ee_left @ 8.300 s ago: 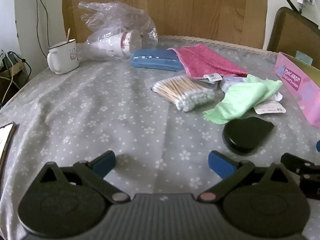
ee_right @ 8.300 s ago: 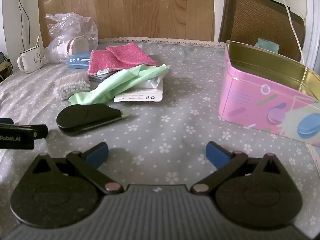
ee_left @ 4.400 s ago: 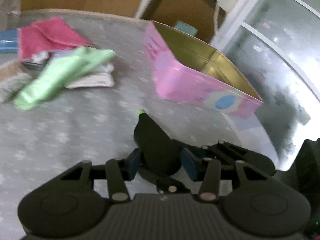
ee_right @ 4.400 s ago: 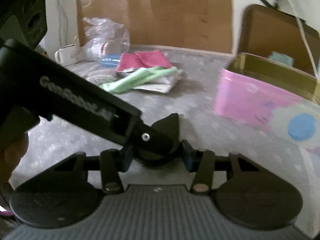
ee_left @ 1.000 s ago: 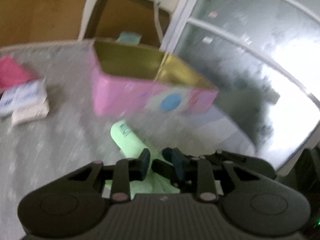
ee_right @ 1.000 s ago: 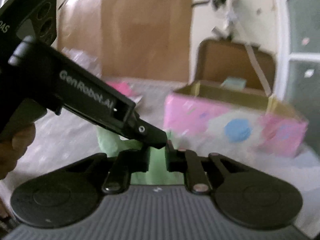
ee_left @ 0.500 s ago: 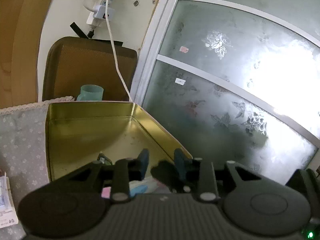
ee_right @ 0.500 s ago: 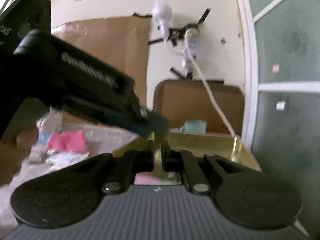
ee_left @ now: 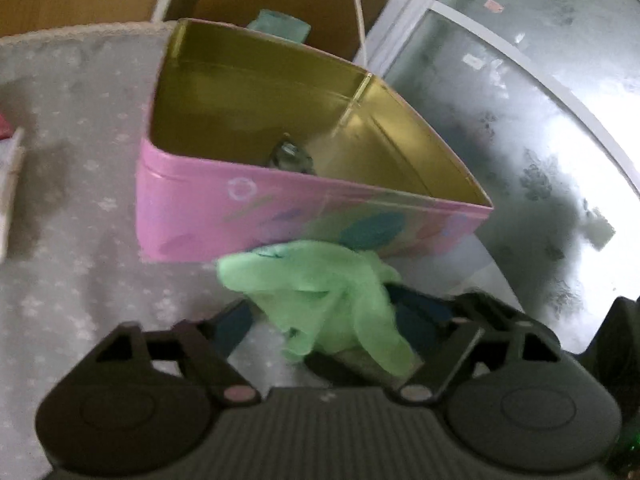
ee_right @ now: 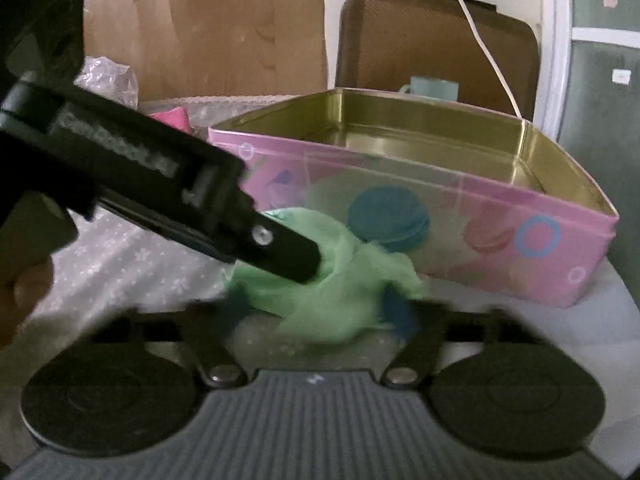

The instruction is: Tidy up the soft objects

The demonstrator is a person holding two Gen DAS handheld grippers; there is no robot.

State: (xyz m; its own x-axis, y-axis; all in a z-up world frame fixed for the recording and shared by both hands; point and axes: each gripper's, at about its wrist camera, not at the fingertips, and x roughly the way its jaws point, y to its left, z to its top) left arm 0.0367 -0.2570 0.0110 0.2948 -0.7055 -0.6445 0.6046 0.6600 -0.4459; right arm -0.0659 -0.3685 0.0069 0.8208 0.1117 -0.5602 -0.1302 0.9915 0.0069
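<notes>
A crumpled light green cloth (ee_left: 328,292) lies on the grey flowered tablecloth in front of the pink tin (ee_left: 224,204), between both grippers. My left gripper (ee_left: 320,324) has its jaws apart around the cloth, as does my right gripper (ee_right: 316,308). In the right wrist view the cloth (ee_right: 340,292) bulges between the blue pads, and the left gripper's finger (ee_right: 280,252) reaches in from the left and presses onto it. The pink tin (ee_right: 480,232) stands open with a gold inside; a small dark object (ee_left: 290,156) lies at its bottom.
A brown chair (ee_right: 436,48) with a teal cup (ee_right: 430,86) stands behind the tin, with a white cable hanging over it. A frosted window (ee_left: 540,128) lies to the right. Pink cloths (ee_right: 172,118) and a plastic bag (ee_right: 106,80) lie at the far left.
Both grippers have dropped from above the tin's opening to the table in front of it. Their jaws have opened from nearly shut. The green cloth now sits between them.
</notes>
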